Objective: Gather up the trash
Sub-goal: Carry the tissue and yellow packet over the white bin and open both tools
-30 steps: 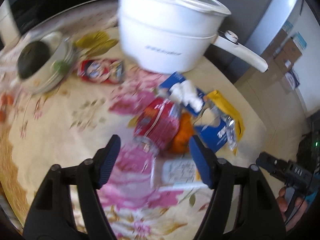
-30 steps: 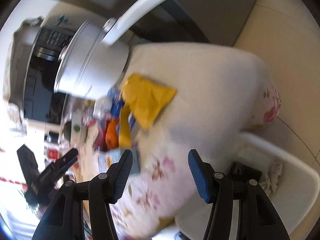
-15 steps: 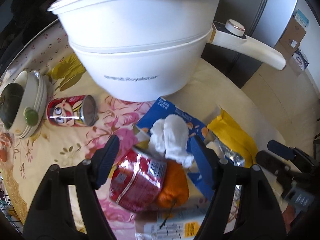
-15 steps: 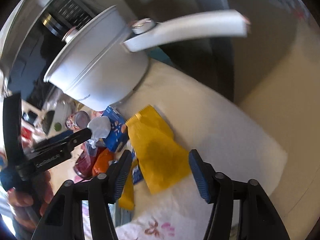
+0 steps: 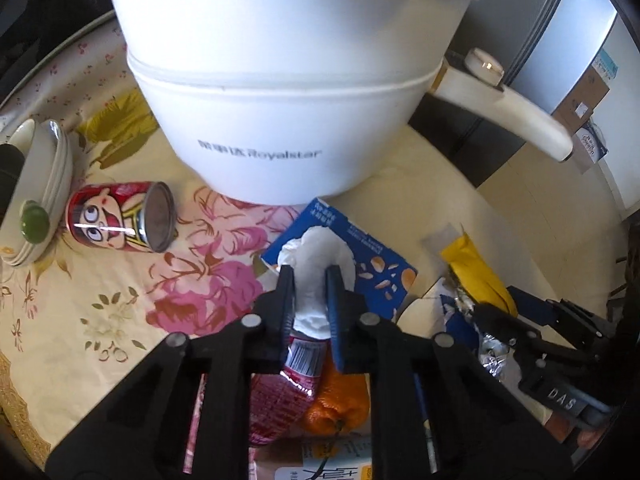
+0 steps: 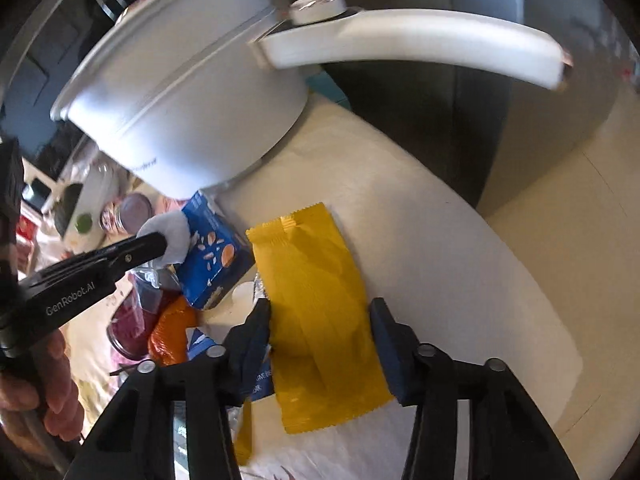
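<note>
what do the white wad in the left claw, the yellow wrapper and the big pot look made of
White wad: soft tissue paper, matte and crumpled, pinched by the left claw.
Yellow wrapper: thin plastic film, probably foil-lined; slight sheen, creases, a serrated sealed end. The right claw straddles it, open.
Pot: smooth white body, likely plastic or coated metal; hard to tell.

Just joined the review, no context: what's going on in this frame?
A person with two handheld grippers is clearing trash from a cluttered table. The left gripper is shut on a crumpled white tissue lying on a blue snack box. The right gripper is open, its fingers on either side of a yellow wrapper lying flat, not yet gripped. A white pot stands behind them.
</note>
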A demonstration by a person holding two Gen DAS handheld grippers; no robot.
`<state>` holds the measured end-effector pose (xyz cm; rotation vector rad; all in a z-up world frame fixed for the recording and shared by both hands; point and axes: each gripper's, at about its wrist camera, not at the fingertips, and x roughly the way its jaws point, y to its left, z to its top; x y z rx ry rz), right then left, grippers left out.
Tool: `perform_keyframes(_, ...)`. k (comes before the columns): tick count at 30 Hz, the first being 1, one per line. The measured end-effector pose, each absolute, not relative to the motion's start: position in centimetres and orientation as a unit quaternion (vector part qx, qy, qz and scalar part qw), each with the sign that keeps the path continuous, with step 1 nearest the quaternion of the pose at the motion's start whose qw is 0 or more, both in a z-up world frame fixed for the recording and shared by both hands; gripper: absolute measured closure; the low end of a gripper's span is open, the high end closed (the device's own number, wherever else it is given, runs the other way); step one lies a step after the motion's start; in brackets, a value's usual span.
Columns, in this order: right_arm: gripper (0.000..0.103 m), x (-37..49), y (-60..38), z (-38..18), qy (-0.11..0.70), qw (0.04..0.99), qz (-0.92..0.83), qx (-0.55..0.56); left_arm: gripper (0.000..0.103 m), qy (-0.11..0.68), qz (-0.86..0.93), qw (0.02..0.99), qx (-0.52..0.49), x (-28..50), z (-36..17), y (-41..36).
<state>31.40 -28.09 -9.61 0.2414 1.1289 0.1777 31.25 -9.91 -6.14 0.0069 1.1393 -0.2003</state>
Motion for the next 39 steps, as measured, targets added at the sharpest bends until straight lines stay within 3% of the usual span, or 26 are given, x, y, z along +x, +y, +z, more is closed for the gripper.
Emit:
perform_keyframes(18,0.058,23.2,-30.9,-5.4,0.494,0.829,0.130,0.229,0.086,0.504,-0.147,0.848,-0.071,21.6,0.3,-9.2)
perform_keyframes(34,0.057,10.5,-35.2,-5.2,0.492,0.814,0.104,0.291,0.086,0.544,-0.226,0.807,-0.044,9.9,-1.4,-16.1)
perform_keyframes(39,0.056,7.2,-37.8,-7.5,0.516,0.804,0.059,0.291,0.086,0.561,-0.243,0.791,-0.018,7.5,-3.3,-19.2)
